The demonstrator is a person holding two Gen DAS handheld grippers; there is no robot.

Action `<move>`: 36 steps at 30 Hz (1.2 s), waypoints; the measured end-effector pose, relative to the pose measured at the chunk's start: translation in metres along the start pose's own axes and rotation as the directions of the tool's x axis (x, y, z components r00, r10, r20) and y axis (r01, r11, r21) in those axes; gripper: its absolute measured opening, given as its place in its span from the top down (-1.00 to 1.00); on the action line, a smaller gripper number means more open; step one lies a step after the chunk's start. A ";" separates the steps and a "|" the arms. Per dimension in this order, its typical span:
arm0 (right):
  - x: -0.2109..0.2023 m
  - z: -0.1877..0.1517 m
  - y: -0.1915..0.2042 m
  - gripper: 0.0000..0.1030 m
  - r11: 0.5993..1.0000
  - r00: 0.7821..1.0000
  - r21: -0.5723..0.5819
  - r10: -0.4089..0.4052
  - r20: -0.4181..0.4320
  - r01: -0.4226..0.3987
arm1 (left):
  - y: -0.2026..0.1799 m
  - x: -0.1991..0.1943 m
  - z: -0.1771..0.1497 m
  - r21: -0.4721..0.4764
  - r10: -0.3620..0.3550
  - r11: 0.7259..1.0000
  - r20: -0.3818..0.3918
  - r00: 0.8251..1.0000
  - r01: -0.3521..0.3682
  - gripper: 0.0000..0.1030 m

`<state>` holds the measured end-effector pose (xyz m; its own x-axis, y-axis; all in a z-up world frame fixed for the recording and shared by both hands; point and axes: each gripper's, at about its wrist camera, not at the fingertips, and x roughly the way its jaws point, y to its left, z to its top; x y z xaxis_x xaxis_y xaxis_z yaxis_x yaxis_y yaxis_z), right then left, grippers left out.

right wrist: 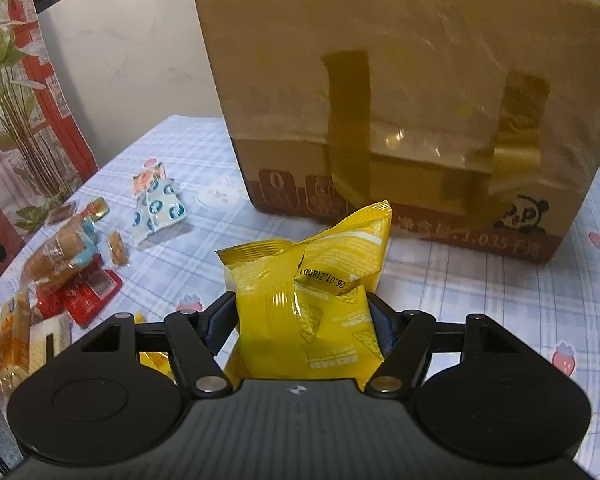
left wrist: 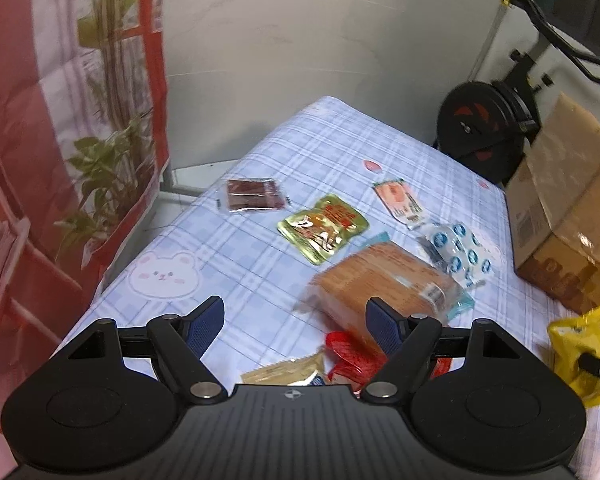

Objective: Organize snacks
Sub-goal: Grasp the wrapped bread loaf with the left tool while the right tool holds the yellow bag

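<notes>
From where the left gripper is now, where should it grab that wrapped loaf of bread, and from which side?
Grip the wrapped loaf across its narrow middle, coming down from above with the open left gripper. It lies flat on the tablecloth, long and soft, so the fingers can straddle its long sides. Its near end is crowded by the red packet; the crinkly end seals would probably slip.

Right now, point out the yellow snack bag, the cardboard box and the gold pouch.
yellow snack bag (right wrist: 308, 320): right wrist view, on the bag's front panel.
cardboard box (right wrist: 412, 100): right wrist view, on its taped near face.
gold pouch (left wrist: 323, 227): left wrist view, on its printed centre.
</notes>
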<state>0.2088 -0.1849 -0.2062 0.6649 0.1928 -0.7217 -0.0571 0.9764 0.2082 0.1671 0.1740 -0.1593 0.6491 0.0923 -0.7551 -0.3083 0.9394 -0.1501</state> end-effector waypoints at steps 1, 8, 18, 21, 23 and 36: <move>0.000 0.000 -0.001 -0.35 1.000 1.000 0.002 0.001 0.000 -0.001 | 0.002 0.000 0.002 -0.012 -0.001 1.000 0.001 1.000 0.001 -0.55; 0.000 0.000 -0.001 -0.35 1.000 1.000 -0.003 0.005 0.008 -0.005 | -0.016 0.014 0.012 -0.069 -0.041 0.997 -0.011 0.999 0.040 -0.55; 0.000 -0.004 -0.002 -0.35 1.000 1.000 -0.014 0.016 0.003 -0.016 | -0.030 0.075 0.021 -0.379 -0.070 0.925 -0.150 0.986 0.008 -0.56; 0.000 -0.006 -0.003 -0.35 1.000 1.000 -0.016 0.019 0.006 -0.019 | -0.035 0.082 0.021 -0.382 -0.036 0.924 -0.148 0.988 -0.024 -0.61; 0.000 -0.006 -0.004 -0.35 1.000 1.000 -0.012 0.023 0.006 -0.023 | -0.035 0.083 0.022 -0.383 -0.052 0.924 -0.133 0.990 -0.003 -0.65; -0.001 -0.007 -0.004 -0.35 1.000 1.000 -0.009 0.025 0.007 -0.025 | -0.058 0.094 0.017 -0.261 -0.035 0.965 -0.112 0.993 0.005 -0.70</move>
<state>0.2030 -0.1888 -0.2106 0.6684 0.2161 -0.7117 -0.0800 0.9722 0.2200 0.2579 0.1340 -0.2109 0.5776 0.0214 -0.8160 -0.4758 0.8211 -0.3153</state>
